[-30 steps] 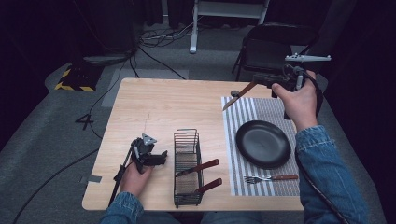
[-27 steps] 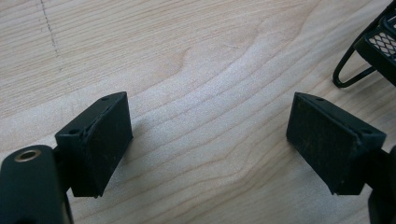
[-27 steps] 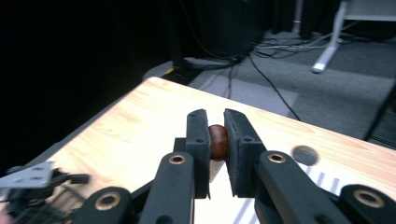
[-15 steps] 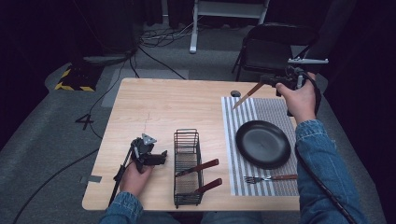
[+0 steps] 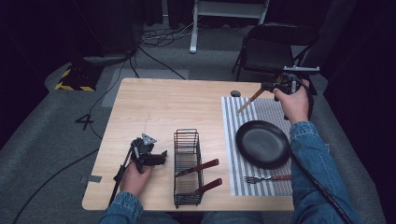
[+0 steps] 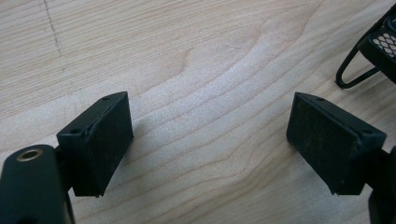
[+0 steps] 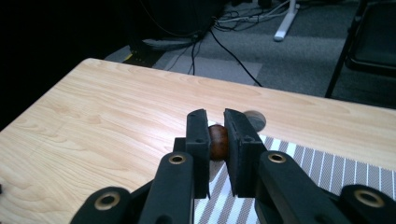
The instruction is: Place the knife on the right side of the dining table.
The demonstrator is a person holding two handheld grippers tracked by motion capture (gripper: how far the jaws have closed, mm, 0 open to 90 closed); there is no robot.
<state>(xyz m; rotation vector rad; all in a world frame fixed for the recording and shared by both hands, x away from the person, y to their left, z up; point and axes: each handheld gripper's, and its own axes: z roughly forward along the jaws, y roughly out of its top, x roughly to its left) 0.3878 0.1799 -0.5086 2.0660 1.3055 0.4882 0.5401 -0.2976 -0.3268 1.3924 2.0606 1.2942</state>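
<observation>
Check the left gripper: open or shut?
Open. In its own view the left gripper has both jaws spread wide over bare table, nothing between them.

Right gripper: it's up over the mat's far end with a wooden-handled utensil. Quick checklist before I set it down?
1. Right gripper grip on the utensil: jaws closed on the brown handle, ok.
2. Which utensil it is: working end unclear, cannot tell.
3. Space on the mat left of the plate: bare stripes, ok.
4. Fork: lies near the mat's front edge, apart from the plate, ok.
5. Left gripper: open, resting left of the rack, out of the way, ok.
</observation>
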